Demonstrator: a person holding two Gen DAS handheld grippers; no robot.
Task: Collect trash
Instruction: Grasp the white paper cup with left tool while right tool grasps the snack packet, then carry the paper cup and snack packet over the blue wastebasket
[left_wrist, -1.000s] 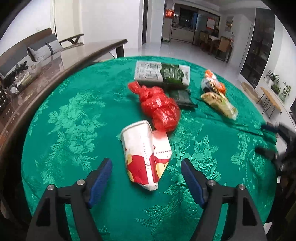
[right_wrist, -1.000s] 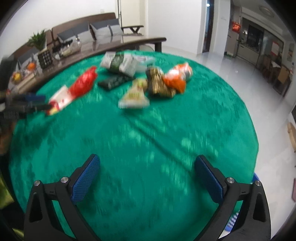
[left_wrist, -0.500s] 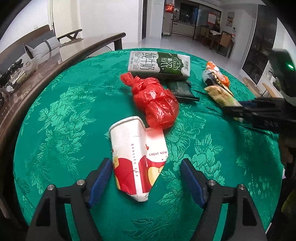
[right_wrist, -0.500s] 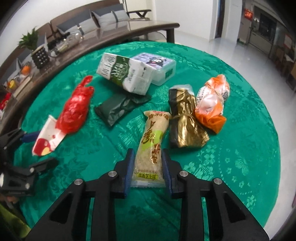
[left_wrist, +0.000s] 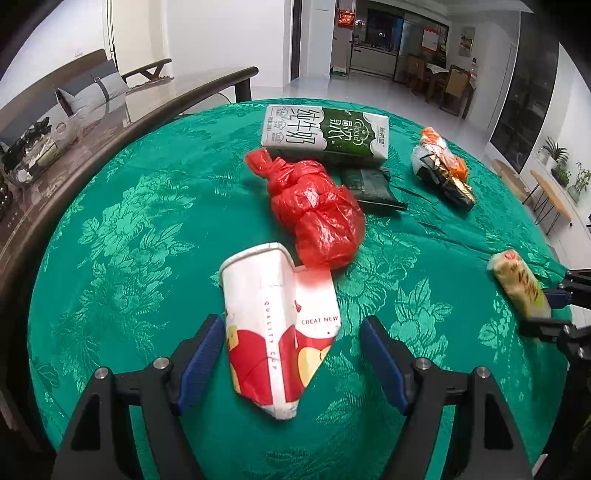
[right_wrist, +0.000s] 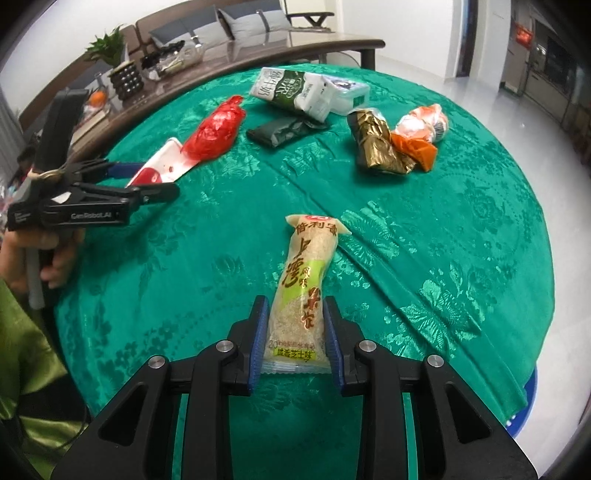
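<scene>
A crushed red-and-white paper cup (left_wrist: 273, 314) lies on the green tablecloth (left_wrist: 110, 236). My left gripper (left_wrist: 291, 362) stands open astride the cup's near end, its right pad clear of the cup. From the right wrist view the left gripper (right_wrist: 159, 181) sits at the cup (right_wrist: 162, 166). My right gripper (right_wrist: 295, 332) has its blue pads against both sides of a long beige snack packet (right_wrist: 306, 266). Its jaws are opening slightly with the packet still between them. The packet (left_wrist: 517, 280) and the right gripper (left_wrist: 543, 312) show at the right edge of the left wrist view.
Beyond the cup lie a knotted red plastic bag (left_wrist: 317, 210), a green milk carton (left_wrist: 325, 133), a dark green wrapper (left_wrist: 373, 184) and gold and orange wrappers (right_wrist: 388, 147). A blue bin rim (right_wrist: 524, 406) shows below the table's right edge. A wooden side table (left_wrist: 110, 122) borders the left.
My right gripper went from wide open to closed on the snack packet, then drew it back toward the table's near edge. The left gripper crept a little closer over the cup.
</scene>
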